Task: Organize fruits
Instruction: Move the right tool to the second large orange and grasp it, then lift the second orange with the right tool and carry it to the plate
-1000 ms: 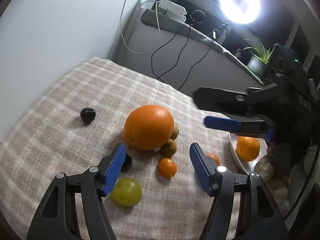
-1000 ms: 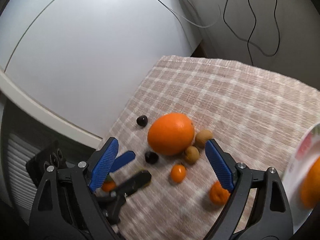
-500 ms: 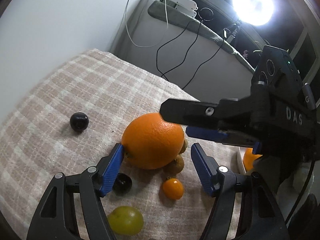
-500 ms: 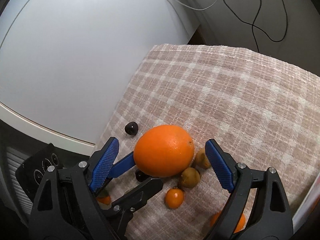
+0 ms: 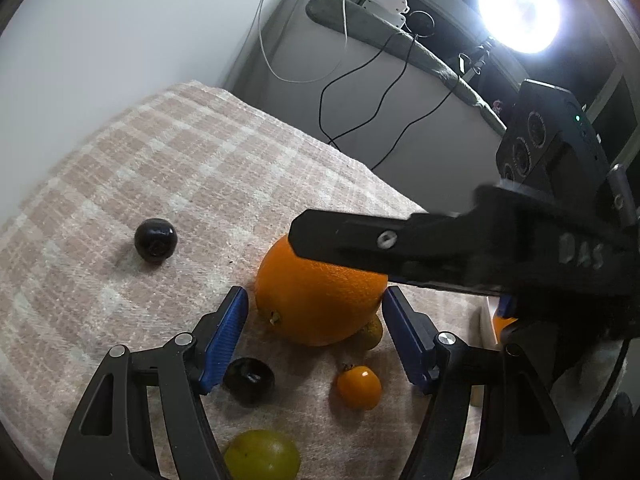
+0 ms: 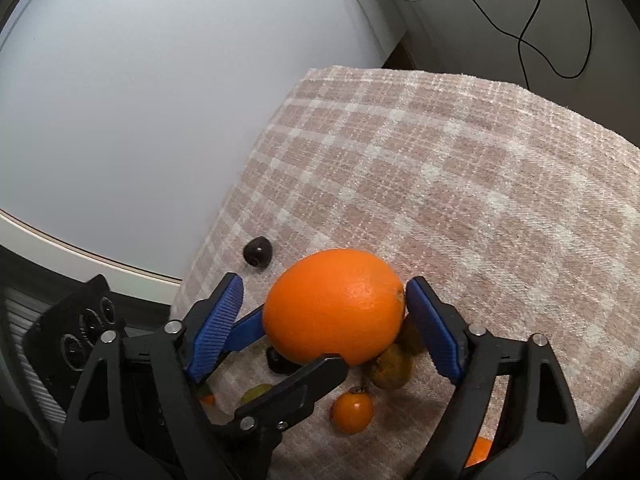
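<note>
Right tool [image 6: 324, 312], jaws just closing, straddles the orange [image 6: 334, 306], tilted downward.

The right gripper [image 6: 324, 308] stood over the checked cloth [image 6: 460, 184] with the big orange [image 6: 334, 306] between its blue pads; its jaws had just been closing, the right pad at the orange's skin and the left a little off. The left gripper's fingers [image 6: 248, 326] reached in from the lower left beside the fruit. A dark berry [image 6: 258, 252] lay beyond, a small orange fruit [image 6: 352, 410] nearer.
</note>
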{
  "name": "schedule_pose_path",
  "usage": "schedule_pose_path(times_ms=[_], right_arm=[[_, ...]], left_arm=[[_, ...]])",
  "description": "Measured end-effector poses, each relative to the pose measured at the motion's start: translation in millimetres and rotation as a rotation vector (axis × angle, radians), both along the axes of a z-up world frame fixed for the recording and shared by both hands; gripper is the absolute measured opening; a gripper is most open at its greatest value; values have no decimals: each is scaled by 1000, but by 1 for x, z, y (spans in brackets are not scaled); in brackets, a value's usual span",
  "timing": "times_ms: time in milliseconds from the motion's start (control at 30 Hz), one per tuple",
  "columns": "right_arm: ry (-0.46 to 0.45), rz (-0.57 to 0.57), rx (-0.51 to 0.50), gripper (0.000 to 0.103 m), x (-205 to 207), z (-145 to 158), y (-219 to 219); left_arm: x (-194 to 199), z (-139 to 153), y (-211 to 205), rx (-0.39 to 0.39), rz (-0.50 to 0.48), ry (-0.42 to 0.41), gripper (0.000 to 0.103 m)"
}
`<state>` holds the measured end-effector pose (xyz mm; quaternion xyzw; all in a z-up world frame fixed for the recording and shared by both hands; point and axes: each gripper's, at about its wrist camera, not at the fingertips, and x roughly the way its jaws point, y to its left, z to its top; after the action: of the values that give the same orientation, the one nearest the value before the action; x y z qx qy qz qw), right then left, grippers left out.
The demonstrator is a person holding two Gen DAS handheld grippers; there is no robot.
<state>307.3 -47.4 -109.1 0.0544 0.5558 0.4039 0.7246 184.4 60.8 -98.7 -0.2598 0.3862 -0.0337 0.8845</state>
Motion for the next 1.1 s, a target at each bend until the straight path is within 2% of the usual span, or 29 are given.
schedule_pose_path(times_ms=[100, 200, 467, 700, 1100], right_arm=[[4, -4, -8, 74, 1, -2, 0], [2, -3, -12, 73, 1, -1, -1], [-23, -7, -11, 73, -6, 8, -3], [-57, -19, 15, 73, -16, 29, -15], [-96, -85, 55, 73, -43, 54, -67]], left_arm=[[0, -1, -2, 0, -5, -6, 67], [-2, 0, -4, 12, -9, -10, 67], [-8, 10, -9, 40, -4, -31, 67], [-17, 28, -18, 67, -18, -71, 67], [-34, 51, -59, 93, -86, -122, 69]])
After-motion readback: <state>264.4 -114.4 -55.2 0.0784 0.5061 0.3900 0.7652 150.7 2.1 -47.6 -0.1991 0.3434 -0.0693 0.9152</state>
